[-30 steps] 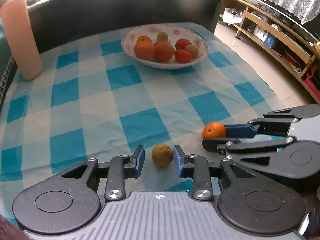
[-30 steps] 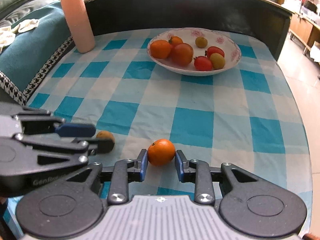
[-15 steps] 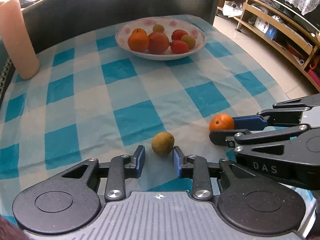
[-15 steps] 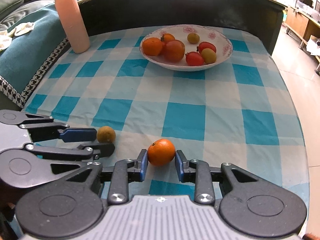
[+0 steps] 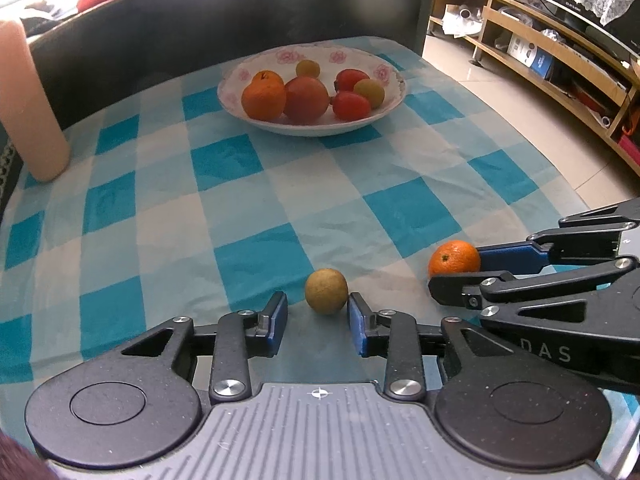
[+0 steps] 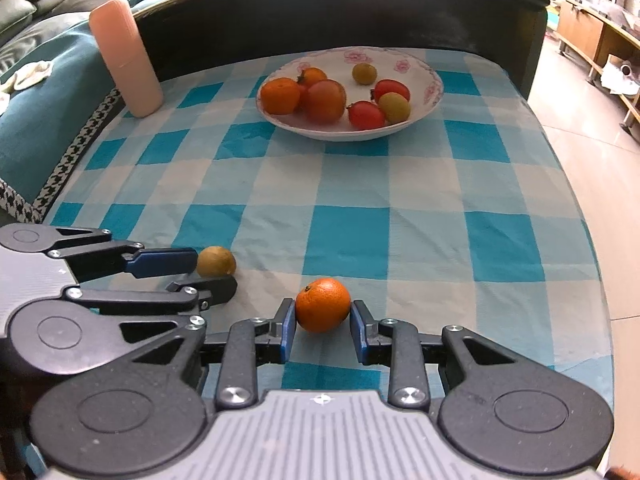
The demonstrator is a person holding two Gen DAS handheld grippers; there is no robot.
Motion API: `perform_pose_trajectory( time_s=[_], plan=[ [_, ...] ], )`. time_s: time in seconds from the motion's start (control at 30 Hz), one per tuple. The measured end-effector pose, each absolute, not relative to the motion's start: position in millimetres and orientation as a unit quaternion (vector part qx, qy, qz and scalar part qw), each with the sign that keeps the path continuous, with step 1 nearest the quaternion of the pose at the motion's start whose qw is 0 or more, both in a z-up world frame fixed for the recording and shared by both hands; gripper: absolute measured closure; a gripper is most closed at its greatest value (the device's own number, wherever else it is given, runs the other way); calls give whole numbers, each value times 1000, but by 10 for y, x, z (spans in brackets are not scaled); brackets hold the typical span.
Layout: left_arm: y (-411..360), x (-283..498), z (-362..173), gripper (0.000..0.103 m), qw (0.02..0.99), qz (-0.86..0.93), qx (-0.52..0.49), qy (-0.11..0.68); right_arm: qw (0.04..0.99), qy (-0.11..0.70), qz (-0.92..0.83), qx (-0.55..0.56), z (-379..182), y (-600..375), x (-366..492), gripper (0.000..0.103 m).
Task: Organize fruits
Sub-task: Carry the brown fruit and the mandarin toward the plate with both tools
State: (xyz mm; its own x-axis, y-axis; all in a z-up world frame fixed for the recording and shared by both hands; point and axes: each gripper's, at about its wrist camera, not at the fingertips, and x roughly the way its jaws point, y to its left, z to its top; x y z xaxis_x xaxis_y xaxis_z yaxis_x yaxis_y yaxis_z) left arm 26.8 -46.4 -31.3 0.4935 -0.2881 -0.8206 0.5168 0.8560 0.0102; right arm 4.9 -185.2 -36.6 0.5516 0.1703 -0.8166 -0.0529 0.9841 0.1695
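Observation:
A small brown fruit (image 5: 326, 291) lies on the checked cloth just past the tips of my left gripper (image 5: 316, 314), whose jaws stand open with room on both sides of it; the right wrist view shows the brown fruit (image 6: 216, 262) at the left gripper's (image 6: 200, 276) fingertips. My right gripper (image 6: 322, 320) is shut on an orange (image 6: 323, 305), low at the cloth's near edge. The left wrist view shows that orange (image 5: 454, 260) at the right. A white flowered bowl (image 6: 434, 92) with several fruits stands at the far end.
A pink cylinder (image 6: 126, 56) stands at the far left corner of the blue-and-white checked cloth (image 6: 348, 184). A dark raised rim (image 6: 360, 8) runs behind the bowl. The cloth drops off to the floor (image 6: 600, 140) on the right. Wooden shelves (image 5: 560, 52) line the far right.
The brown fruit now sits further out toward the left fingertips than a second ago. The right gripper has shifted slightly over the cloth, and the orange has stayed between its pads.

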Motion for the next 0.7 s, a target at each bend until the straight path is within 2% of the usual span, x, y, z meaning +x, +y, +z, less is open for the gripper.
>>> perform_pose_trajectory(
  time_s=[0.13, 0.2, 0.7],
  plan=[
    [-508, 303, -322, 67, 855, -236, 126, 444, 879, 469, 59, 66, -364, -1886, 52, 60],
    [-537, 292, -320, 72, 854, -236, 129, 444, 878, 470, 57, 66, -367, -1897, 54, 60],
    [-531, 141, -192, 73, 857, -237, 132, 439, 886, 455, 58, 71, -270, -1914, 11, 60]
  ],
)
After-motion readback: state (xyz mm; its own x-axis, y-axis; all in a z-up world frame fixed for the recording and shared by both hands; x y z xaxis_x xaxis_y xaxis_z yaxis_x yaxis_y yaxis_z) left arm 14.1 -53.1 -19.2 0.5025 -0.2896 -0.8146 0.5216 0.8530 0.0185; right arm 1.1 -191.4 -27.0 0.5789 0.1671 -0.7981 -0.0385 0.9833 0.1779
